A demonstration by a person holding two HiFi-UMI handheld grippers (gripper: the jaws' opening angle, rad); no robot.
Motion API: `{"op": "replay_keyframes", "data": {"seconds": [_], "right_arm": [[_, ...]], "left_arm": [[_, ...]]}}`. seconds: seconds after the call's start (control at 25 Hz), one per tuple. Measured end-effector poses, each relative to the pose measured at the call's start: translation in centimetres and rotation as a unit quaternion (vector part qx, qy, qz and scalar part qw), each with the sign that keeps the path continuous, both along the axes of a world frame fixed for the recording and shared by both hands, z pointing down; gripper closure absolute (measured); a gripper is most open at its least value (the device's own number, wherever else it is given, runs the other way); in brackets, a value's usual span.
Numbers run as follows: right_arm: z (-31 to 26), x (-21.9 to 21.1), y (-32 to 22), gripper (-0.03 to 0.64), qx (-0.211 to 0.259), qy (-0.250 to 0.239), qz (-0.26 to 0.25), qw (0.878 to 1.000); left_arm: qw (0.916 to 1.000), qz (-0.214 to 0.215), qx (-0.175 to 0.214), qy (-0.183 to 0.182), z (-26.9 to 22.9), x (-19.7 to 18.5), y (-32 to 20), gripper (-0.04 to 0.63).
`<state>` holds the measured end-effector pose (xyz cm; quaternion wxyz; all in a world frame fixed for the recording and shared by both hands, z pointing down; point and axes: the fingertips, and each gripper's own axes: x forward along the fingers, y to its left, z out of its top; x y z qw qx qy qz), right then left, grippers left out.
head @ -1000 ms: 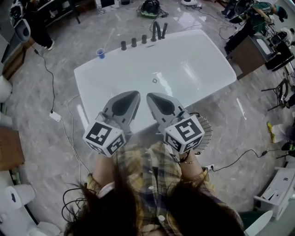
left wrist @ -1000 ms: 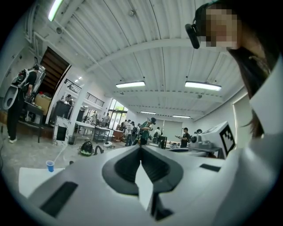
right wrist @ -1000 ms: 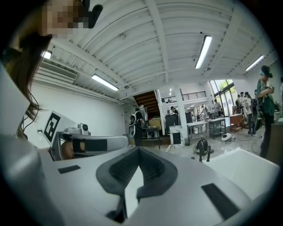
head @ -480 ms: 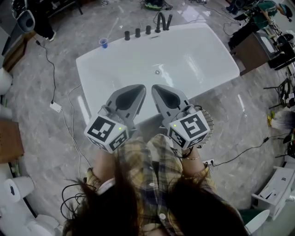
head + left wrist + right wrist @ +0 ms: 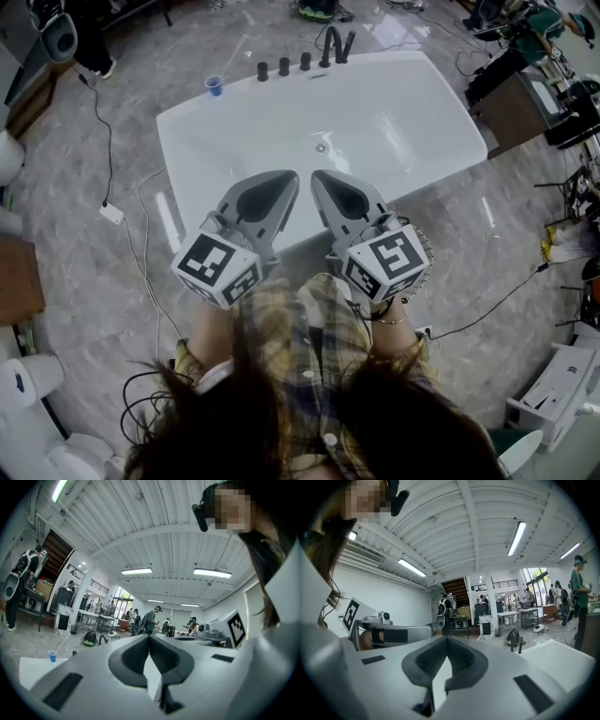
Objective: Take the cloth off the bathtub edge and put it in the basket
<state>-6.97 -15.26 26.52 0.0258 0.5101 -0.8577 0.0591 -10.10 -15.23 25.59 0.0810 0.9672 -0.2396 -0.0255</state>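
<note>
Both grippers are clamped shut on nothing, the left gripper (image 5: pixel 287 178) and right gripper (image 5: pixel 319 177) held side by side over the bathtub (image 5: pixel 394 112) near edge. The wire basket (image 5: pixel 425 255) peeks out behind the right one, on the floor beside the tub. Can't tell where the cloth is.

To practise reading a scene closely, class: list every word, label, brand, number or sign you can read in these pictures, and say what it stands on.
No readable text in any view.
left gripper and right gripper: black-and-white square markers on their cubes, patterns, not letters.
blue cup, bathtub: no print visible.
Anything farther back is too small to read.
</note>
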Motion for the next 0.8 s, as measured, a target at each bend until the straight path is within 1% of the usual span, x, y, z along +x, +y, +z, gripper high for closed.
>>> {"op": "replay_keyframes", "data": {"seconds": [0.44, 0.8], "right_arm": [[-0.4, -1.2, 0.7, 0.601, 0.003, 0.013, -0.009, 1.0], [0.1, -2.2, 1.7, 0.601, -0.005, 0.027, -0.012, 1.0]], "left_arm": [[1.0, -0.007, 0.002, 0.0, -0.3, -0.9, 0.5, 0.575], [1.0, -0.006, 0.003, 0.003, -0.5, -1.8, 1.4, 0.575]]}}
